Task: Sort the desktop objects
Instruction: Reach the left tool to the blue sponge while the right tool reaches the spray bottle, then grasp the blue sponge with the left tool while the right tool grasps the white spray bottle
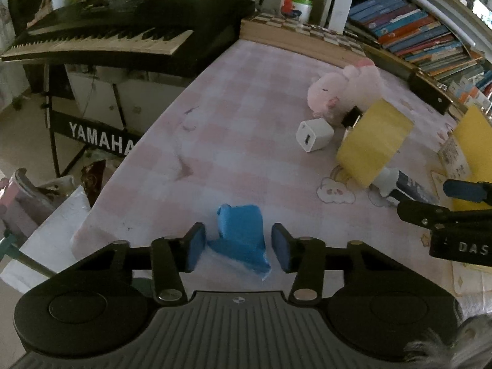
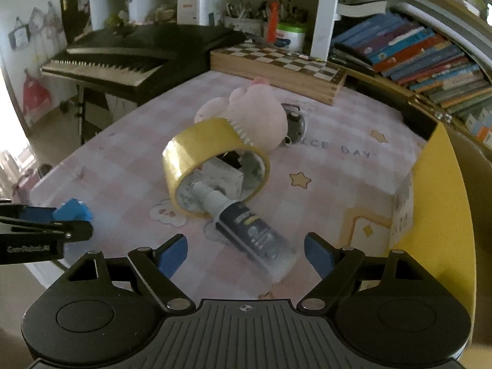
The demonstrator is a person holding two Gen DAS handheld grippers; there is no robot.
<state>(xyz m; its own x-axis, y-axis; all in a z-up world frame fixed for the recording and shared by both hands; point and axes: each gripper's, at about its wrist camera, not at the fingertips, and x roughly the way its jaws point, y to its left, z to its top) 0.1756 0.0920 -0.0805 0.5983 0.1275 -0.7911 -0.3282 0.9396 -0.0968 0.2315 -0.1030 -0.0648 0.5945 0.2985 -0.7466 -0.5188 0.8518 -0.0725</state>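
My left gripper is open, its two blue pads on either side of a crumpled blue piece lying on the pink checked tablecloth, with gaps on both sides. It also shows in the right wrist view. My right gripper is open over a dark spray bottle with a white cap that lies on its side. The cap pokes into a yellow tape roll standing on its edge. A white charger cube and a pink plush toy lie beyond.
A yellow box stands at the right. A wooden chessboard box lies at the far table edge, with bookshelves behind. A Yamaha keyboard stands left of the table. A small metal clock sits behind the plush.
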